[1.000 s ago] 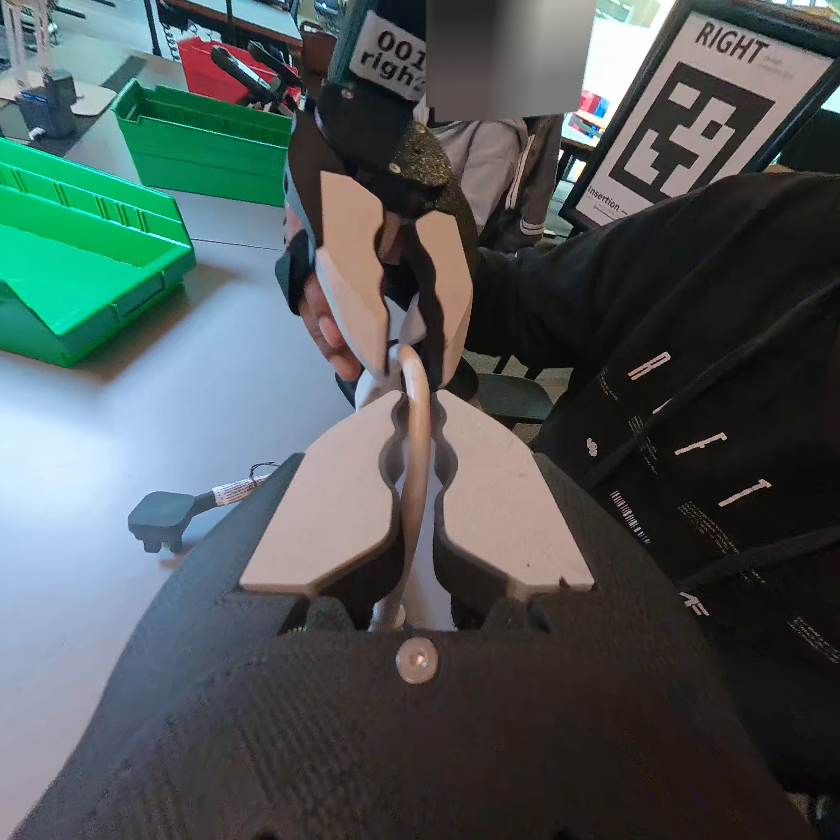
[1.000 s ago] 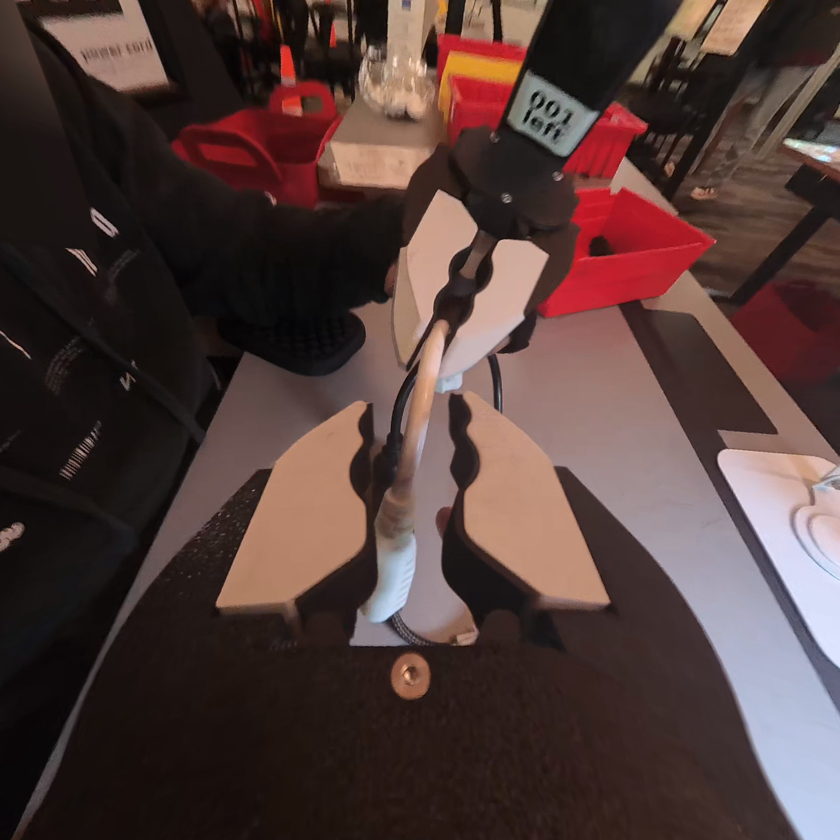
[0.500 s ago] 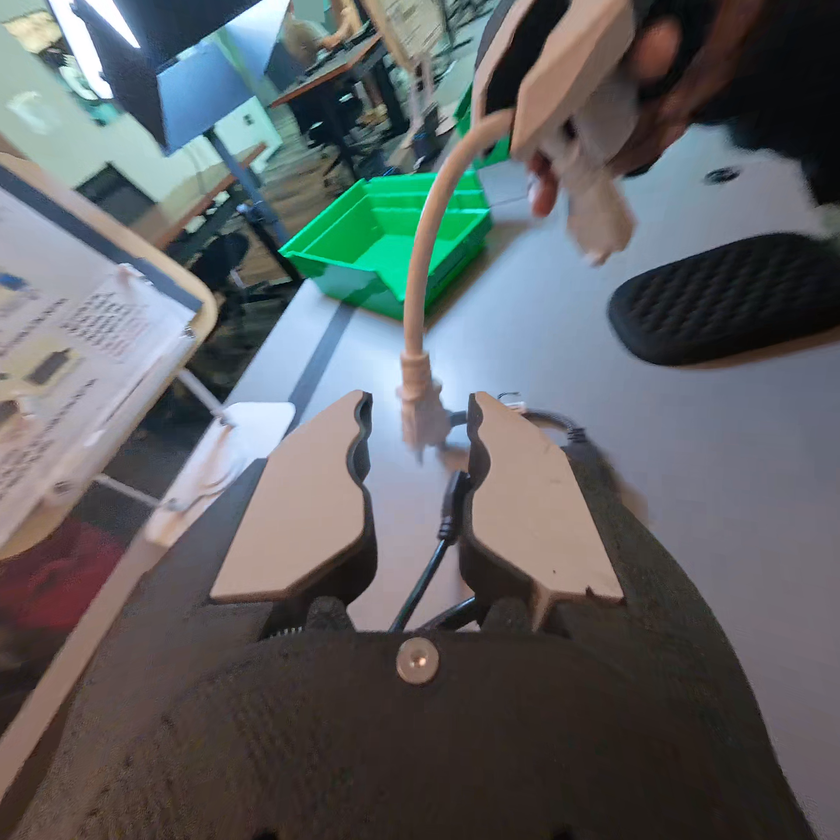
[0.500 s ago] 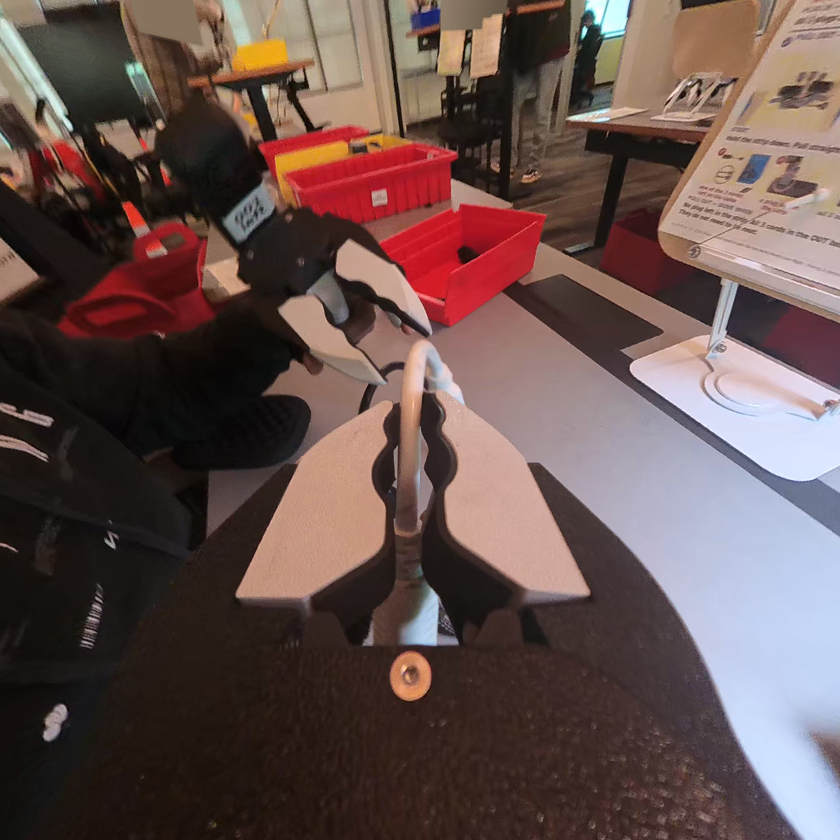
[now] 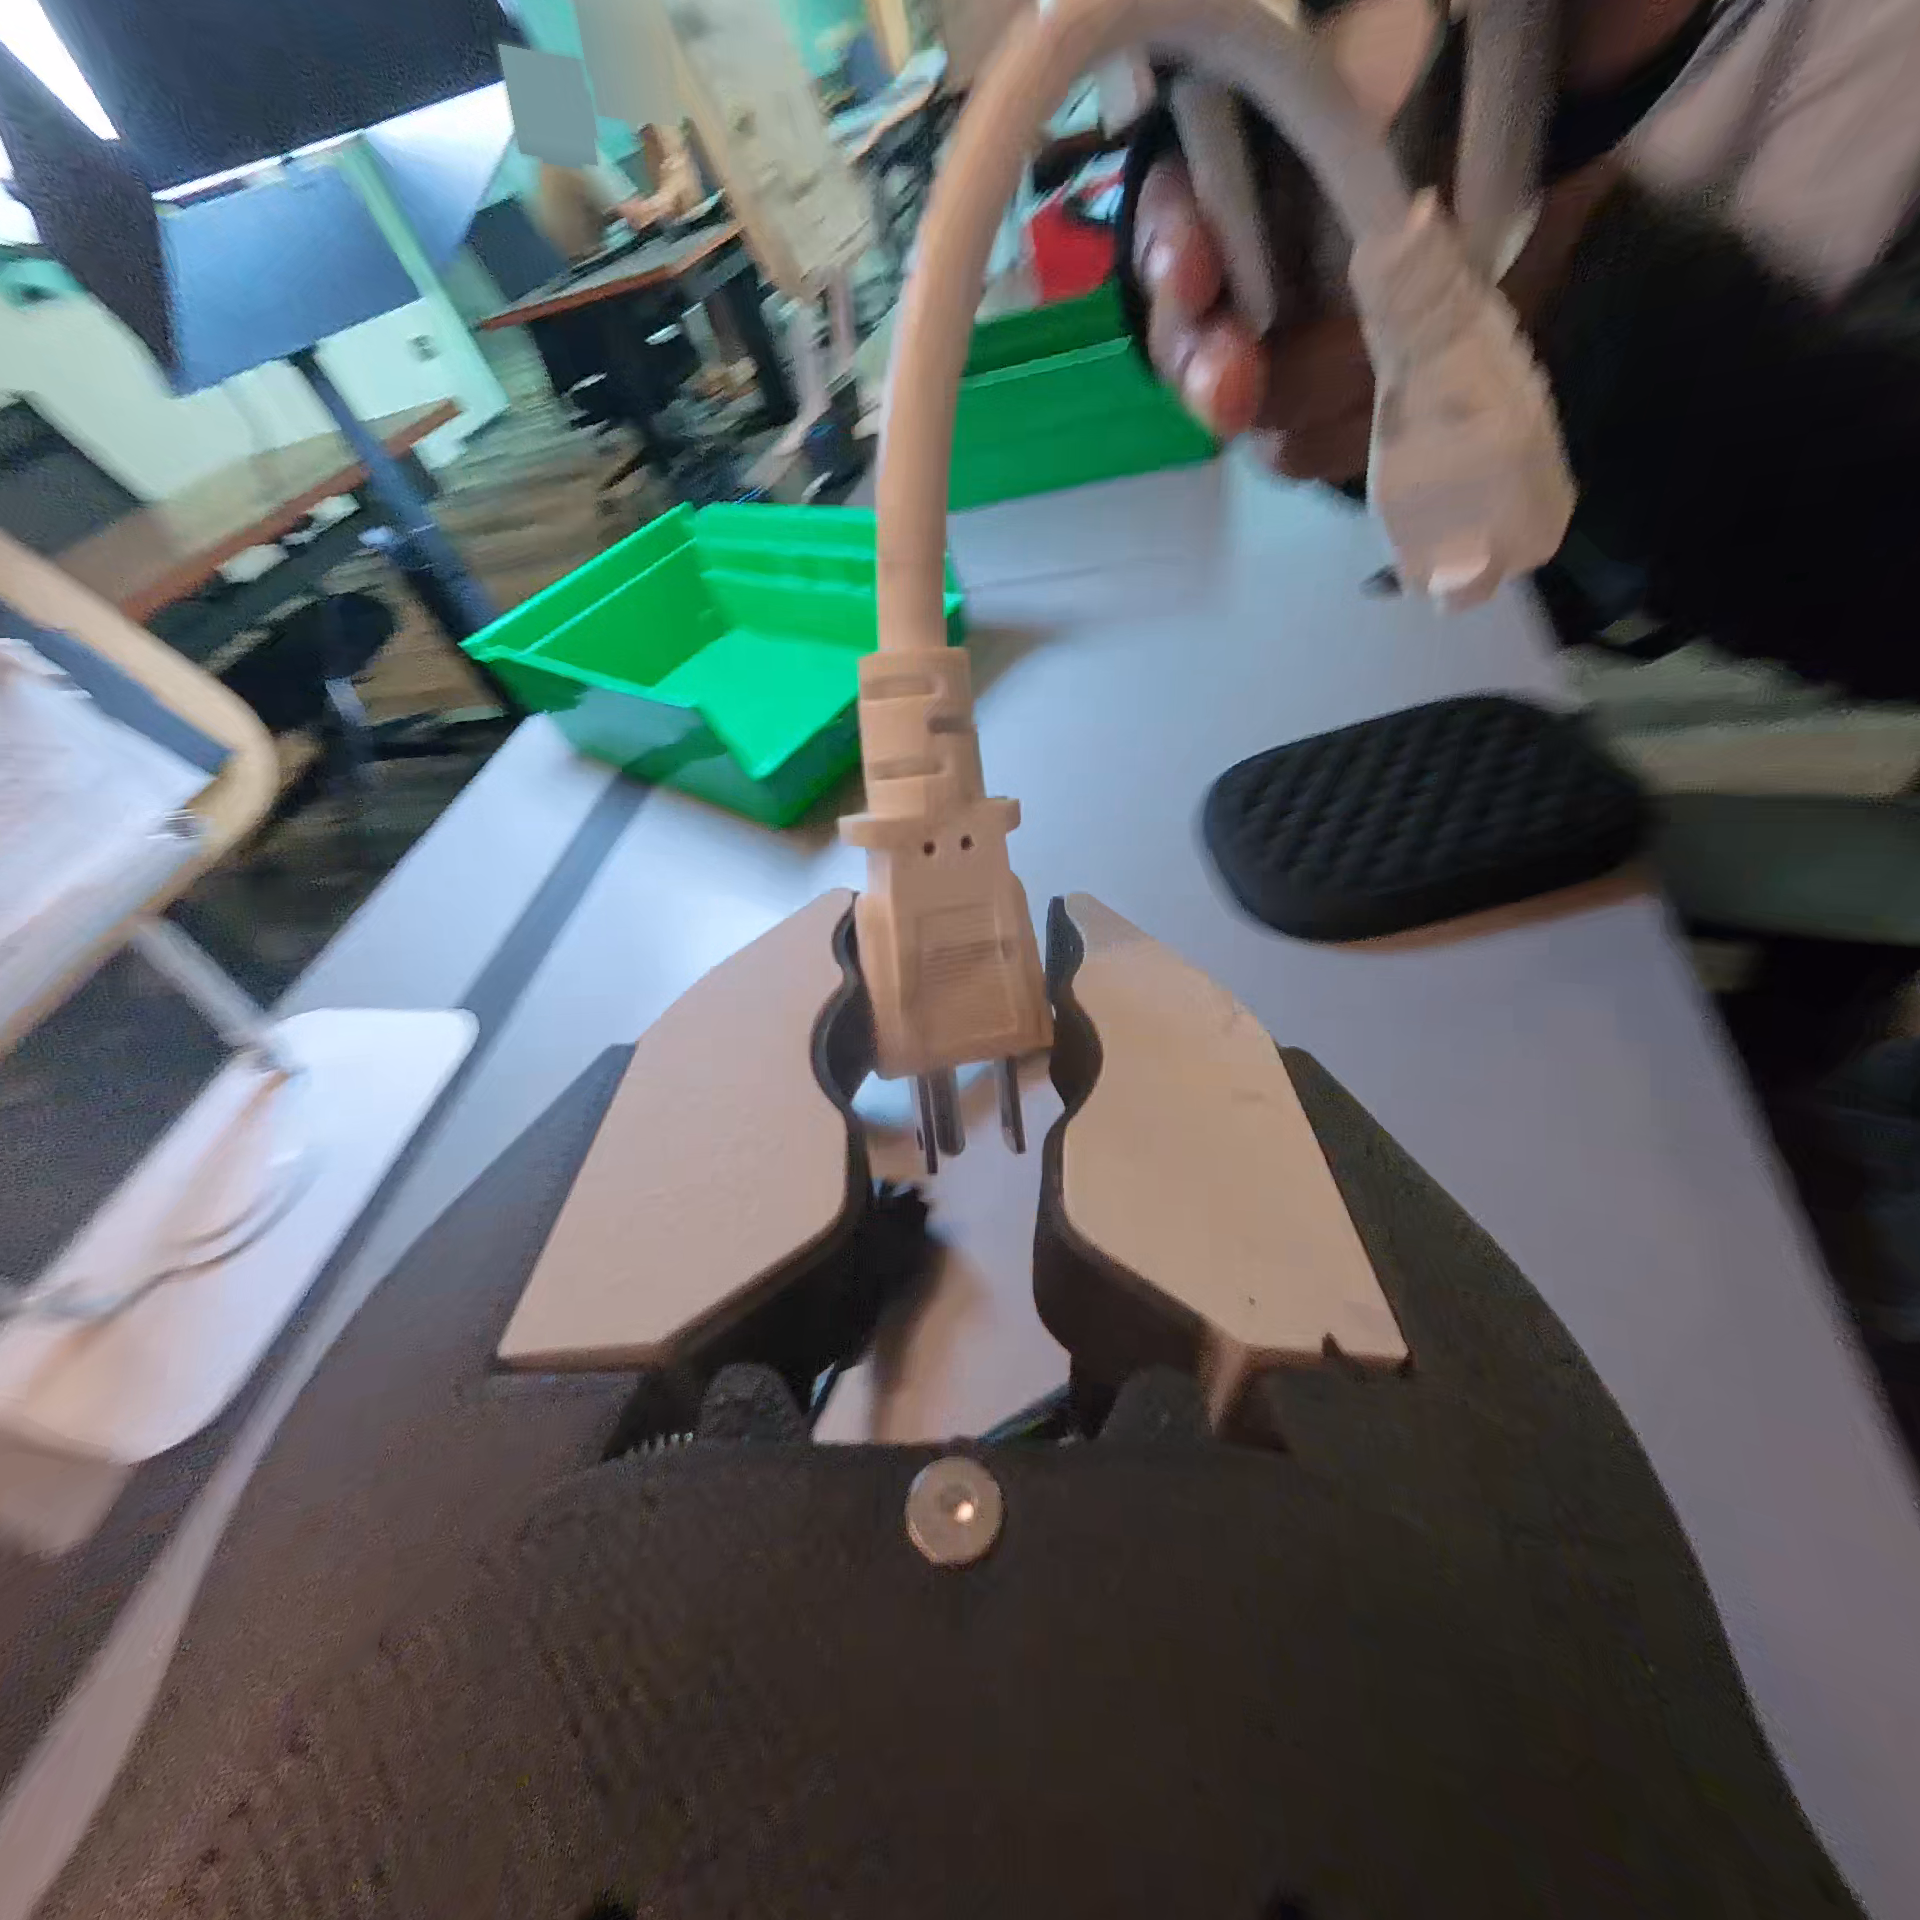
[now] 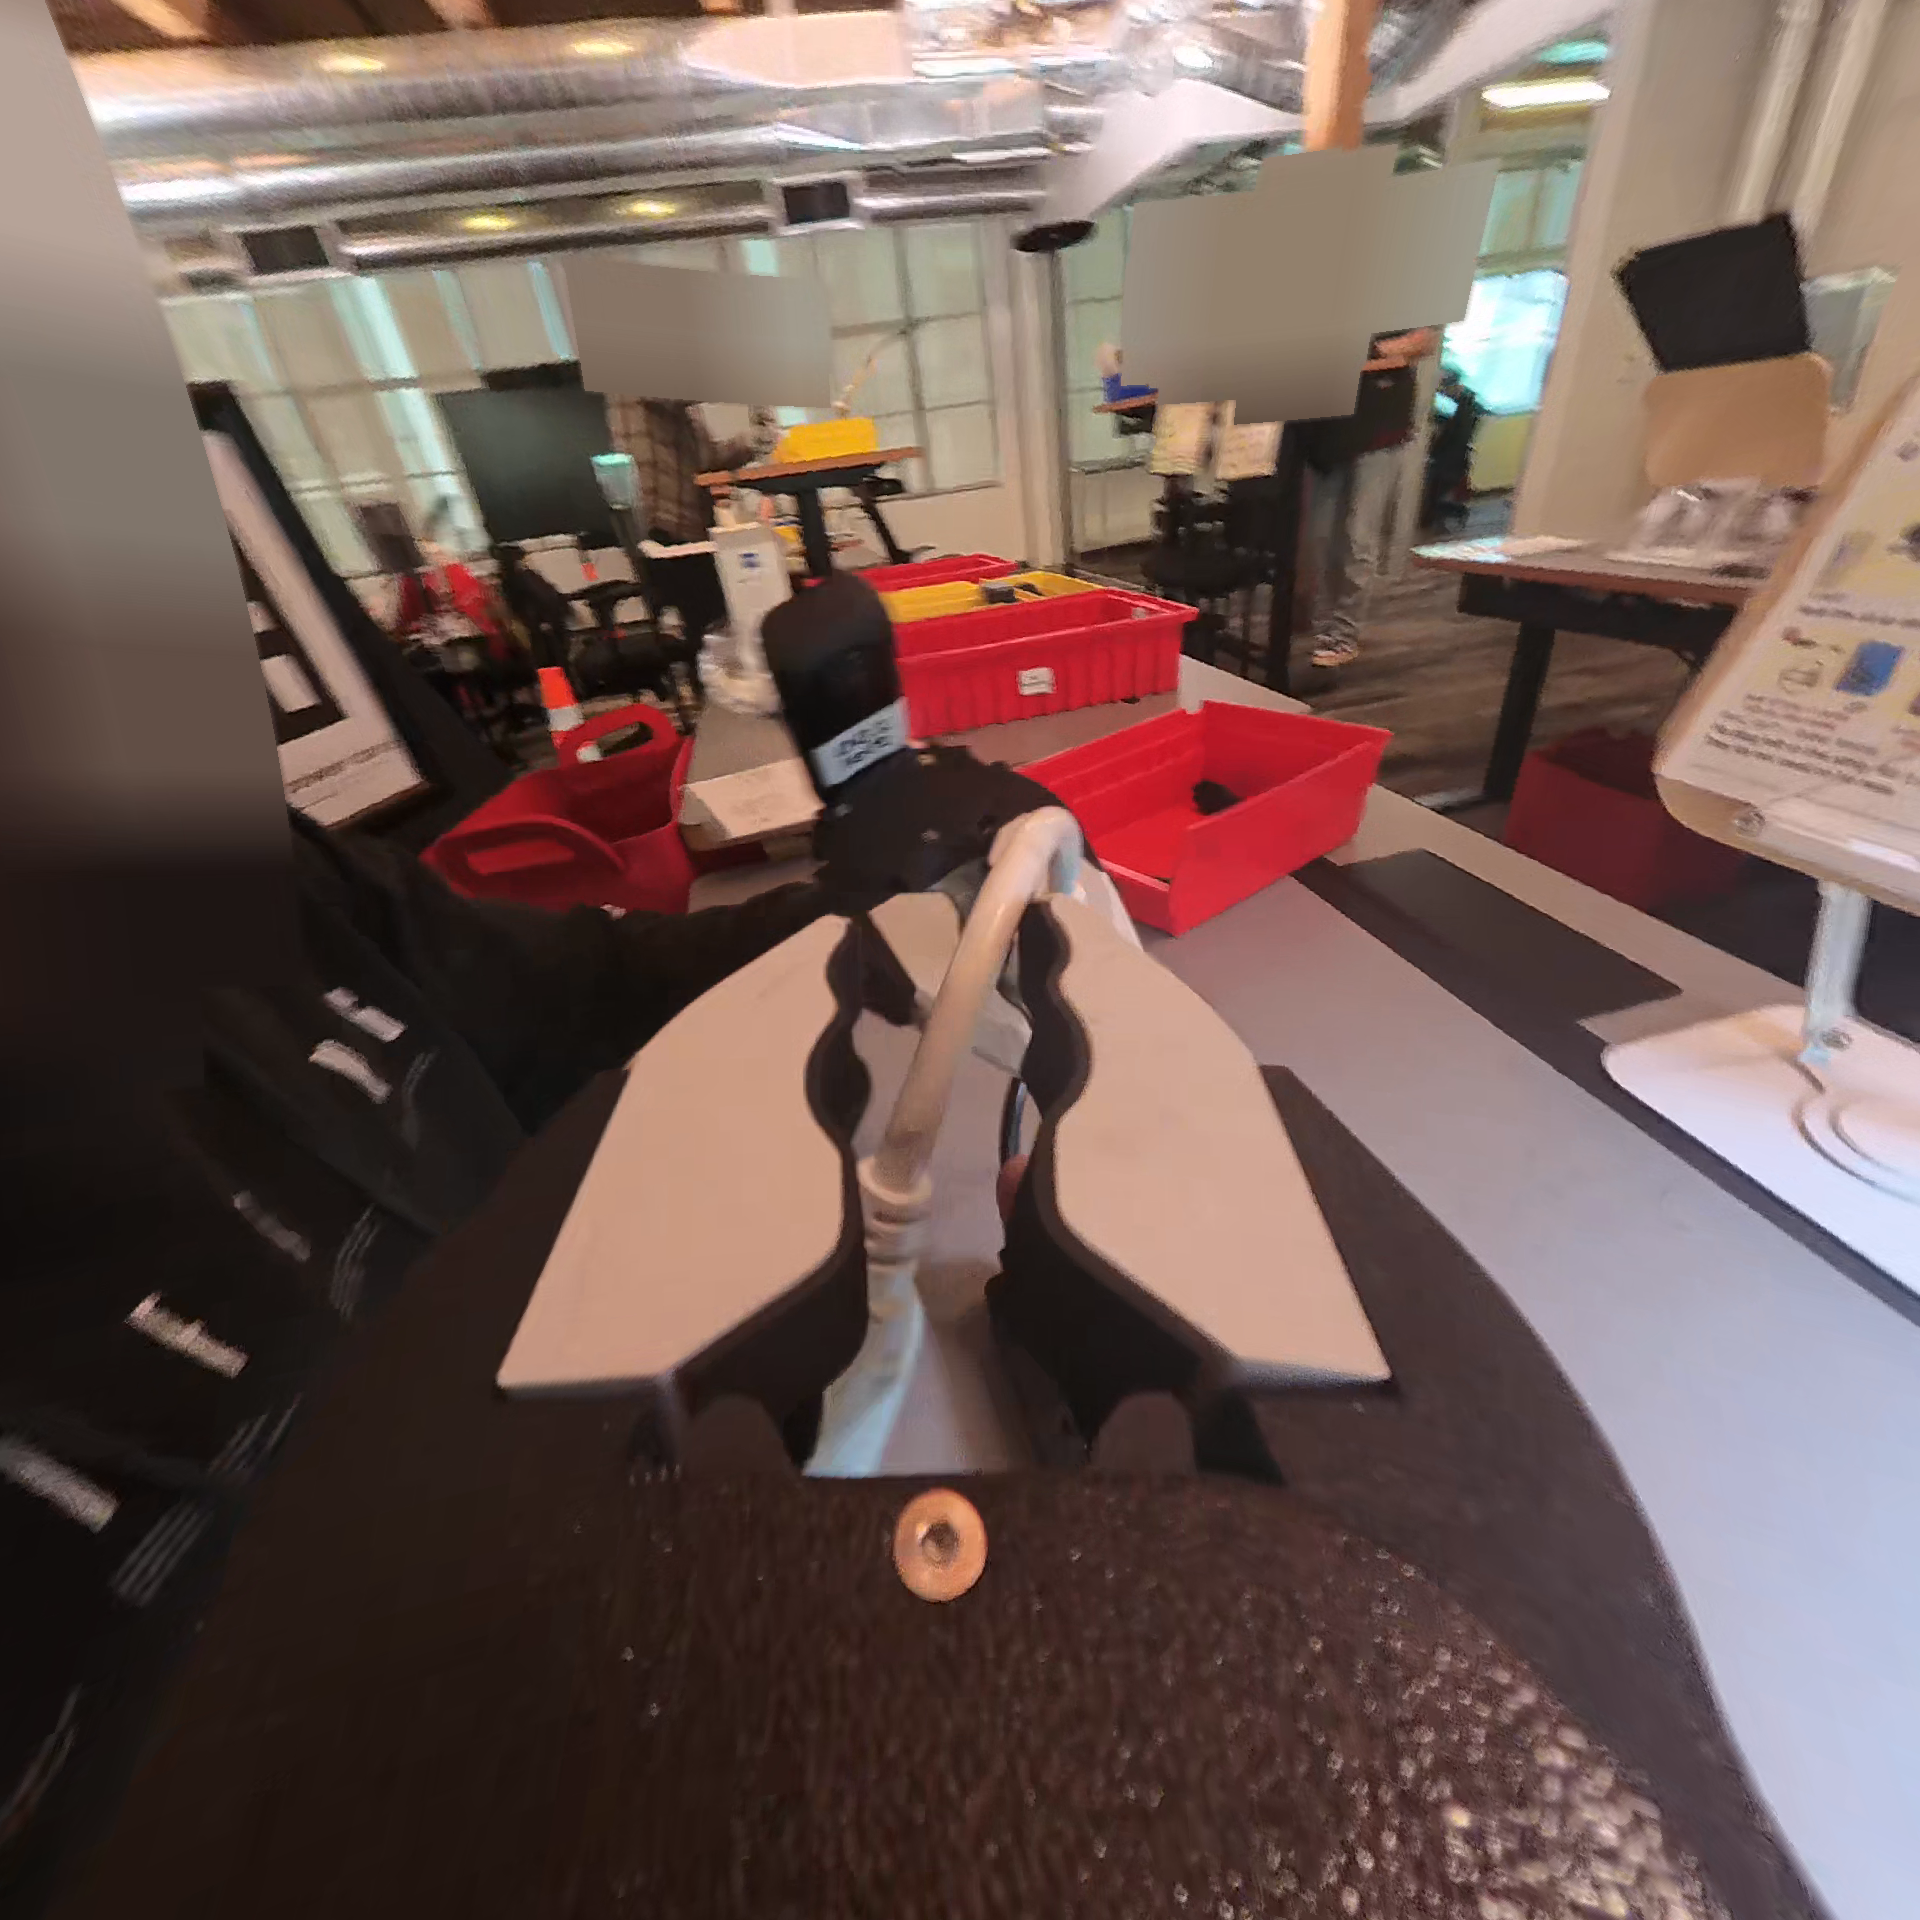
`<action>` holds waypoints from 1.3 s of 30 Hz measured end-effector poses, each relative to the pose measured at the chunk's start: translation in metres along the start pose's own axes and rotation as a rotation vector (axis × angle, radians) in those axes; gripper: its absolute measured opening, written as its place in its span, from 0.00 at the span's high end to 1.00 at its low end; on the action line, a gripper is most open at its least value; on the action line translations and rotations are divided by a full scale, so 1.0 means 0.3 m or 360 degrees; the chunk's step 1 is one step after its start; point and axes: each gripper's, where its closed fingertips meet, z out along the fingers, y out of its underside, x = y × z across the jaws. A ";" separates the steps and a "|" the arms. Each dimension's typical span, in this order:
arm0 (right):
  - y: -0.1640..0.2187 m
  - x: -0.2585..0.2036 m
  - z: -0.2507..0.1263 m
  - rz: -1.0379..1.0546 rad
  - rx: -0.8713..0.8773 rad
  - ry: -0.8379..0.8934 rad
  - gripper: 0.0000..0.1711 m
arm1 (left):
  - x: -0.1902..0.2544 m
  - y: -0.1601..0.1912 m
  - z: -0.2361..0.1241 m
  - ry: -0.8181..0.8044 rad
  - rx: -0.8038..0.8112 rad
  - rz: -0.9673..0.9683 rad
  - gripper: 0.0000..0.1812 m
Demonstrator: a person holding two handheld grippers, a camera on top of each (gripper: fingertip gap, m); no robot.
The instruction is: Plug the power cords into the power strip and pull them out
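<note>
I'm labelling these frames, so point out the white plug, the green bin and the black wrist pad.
white plug [image 5: 951,956], left wrist view, on its flat body just above the prongs.
green bin [image 5: 758,675], left wrist view, on its inner floor.
black wrist pad [image 5: 1423,810], left wrist view, on its textured top.

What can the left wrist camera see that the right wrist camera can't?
Only the left wrist view shows the white plug's metal prongs, sitting between the left gripper's fingers, plus a green bin and a black pad.

Only the right wrist view shows red bins and a yellow bin, and the cord's other end in the right gripper.

Both show the white cord and the grey table.
</note>
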 end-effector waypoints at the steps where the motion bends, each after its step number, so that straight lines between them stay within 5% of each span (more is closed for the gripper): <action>1: -0.003 -0.024 -0.022 -0.0038 0.0025 -0.0103 0.80 | 0.020 -0.017 -0.013 0.0098 0.0055 -0.0078 0.83; 4: -0.027 -0.073 -0.118 -0.0126 0.0263 -0.0391 0.81 | 0.065 -0.054 -0.040 0.0329 0.0190 -0.0228 0.83; 7: -0.008 0.012 -0.196 0.0120 0.0498 -0.0466 0.89 | 0.097 -0.060 -0.040 0.0457 0.0230 -0.0278 0.83; 11: 0.271 0.254 -0.142 0.0190 0.0235 0.0032 0.91 | 0.133 -0.073 -0.035 0.0546 0.0264 -0.0284 0.83; 15: 0.442 0.179 0.016 0.0064 -0.0004 -0.0013 0.86 | 0.145 -0.116 -0.046 0.0642 0.0385 -0.0378 0.83; 22: 0.215 0.026 0.182 -0.0146 0.0286 -0.0209 0.86 | 0.125 -0.086 -0.033 0.0701 0.0414 -0.0511 0.83; 39: 0.287 0.064 0.224 -0.0247 -0.0147 -0.0224 0.91 | 0.084 0.064 -0.020 0.0440 -0.0030 -0.0173 0.85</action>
